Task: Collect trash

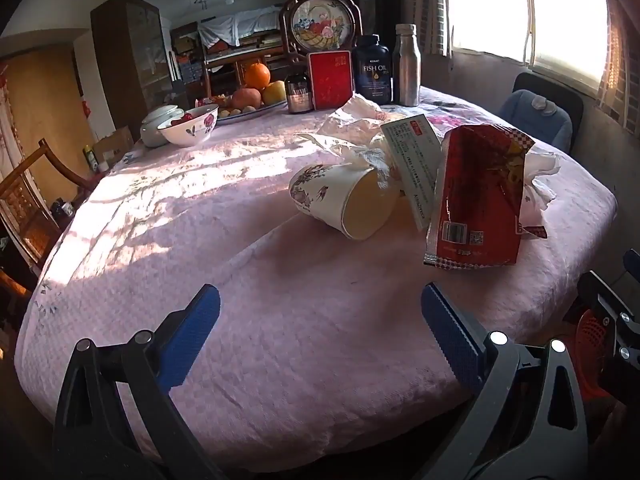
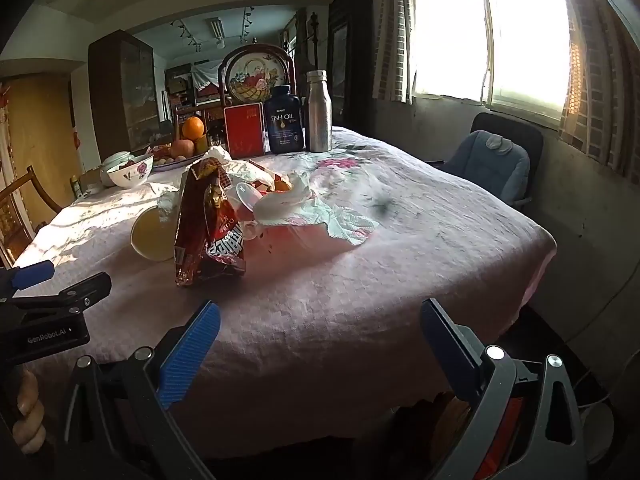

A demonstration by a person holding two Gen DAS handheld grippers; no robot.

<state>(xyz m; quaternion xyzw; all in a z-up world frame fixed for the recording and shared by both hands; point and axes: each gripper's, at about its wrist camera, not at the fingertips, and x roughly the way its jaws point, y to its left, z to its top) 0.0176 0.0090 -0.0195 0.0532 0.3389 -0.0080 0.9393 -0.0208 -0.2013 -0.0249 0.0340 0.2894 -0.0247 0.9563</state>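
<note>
Trash lies in a pile on the pink tablecloth (image 1: 200,240). A tipped paper cup (image 1: 344,200) with a flower print lies on its side, mouth toward me. A red snack bag (image 1: 480,196) stands next to it, with a white medicine box (image 1: 416,164) between them and crumpled tissues (image 1: 356,128) behind. In the right wrist view I see the snack bag (image 2: 210,224), the cup (image 2: 152,236) and tissues (image 2: 312,208). My left gripper (image 1: 320,312) is open and empty, short of the cup. My right gripper (image 2: 320,324) is open and empty near the table's front edge.
At the table's far end stand a fish oil bottle (image 1: 373,70), a steel bottle (image 1: 407,66), a red box (image 1: 331,80), a small jar (image 1: 298,94), a fruit plate (image 1: 248,96) and a flowered bowl (image 1: 190,126). A red basket (image 1: 592,336) sits low at right. A blue chair (image 2: 492,160) stands by the window.
</note>
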